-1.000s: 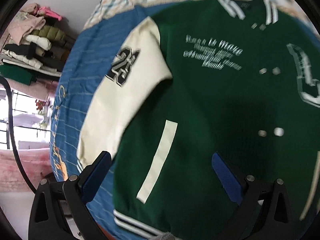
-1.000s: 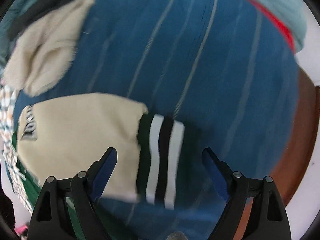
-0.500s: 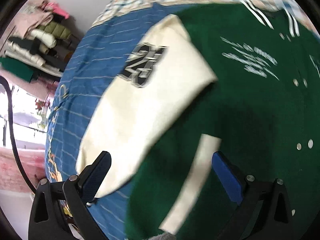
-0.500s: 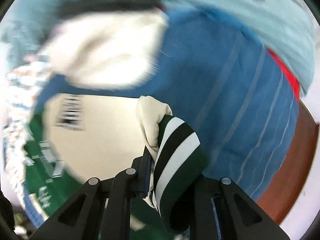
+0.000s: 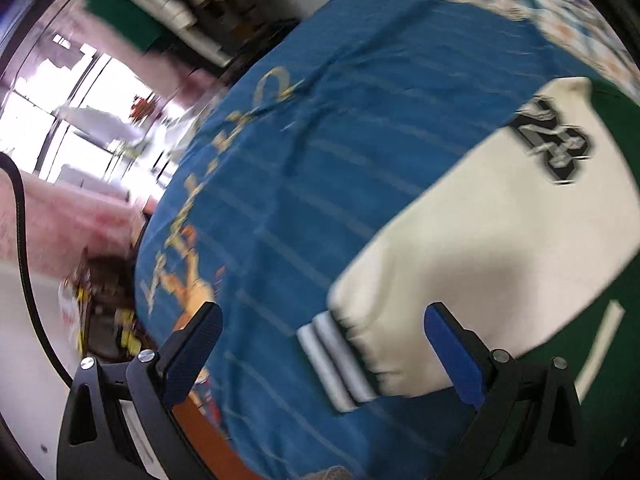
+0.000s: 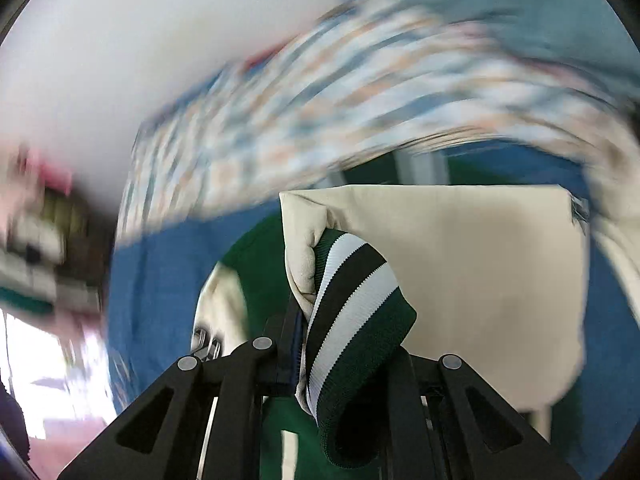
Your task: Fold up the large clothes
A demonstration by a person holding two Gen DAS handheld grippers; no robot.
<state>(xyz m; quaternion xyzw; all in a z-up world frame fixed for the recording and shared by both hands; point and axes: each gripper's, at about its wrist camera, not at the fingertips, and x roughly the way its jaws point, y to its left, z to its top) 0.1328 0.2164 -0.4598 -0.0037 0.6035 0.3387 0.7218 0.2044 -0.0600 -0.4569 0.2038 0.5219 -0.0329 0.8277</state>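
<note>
- The striped cuff (image 6: 352,320) is pinched by the right tool (image 6: 320,344); the sleeve should be carried flat across.
- The left tool (image 5: 320,344) is held spread over the other cuff (image 5: 336,360).

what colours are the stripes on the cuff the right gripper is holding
Dark green, white and black stripes on the cuff, clearest in the right wrist view.

Varsity jacket spread on a bedspread, one sleeve lifted

In the left wrist view the jacket (image 5: 600,320) lies on the bedspread (image 5: 320,160), its sleeve (image 5: 460,240) stretching left, the cuff (image 5: 336,360) between the left gripper (image 5: 320,352) fingers. In the right wrist view the other cuff (image 6: 352,320) sits in the right gripper (image 6: 344,360), above the jacket body; a checked cloth (image 6: 320,100) lies behind.
</note>
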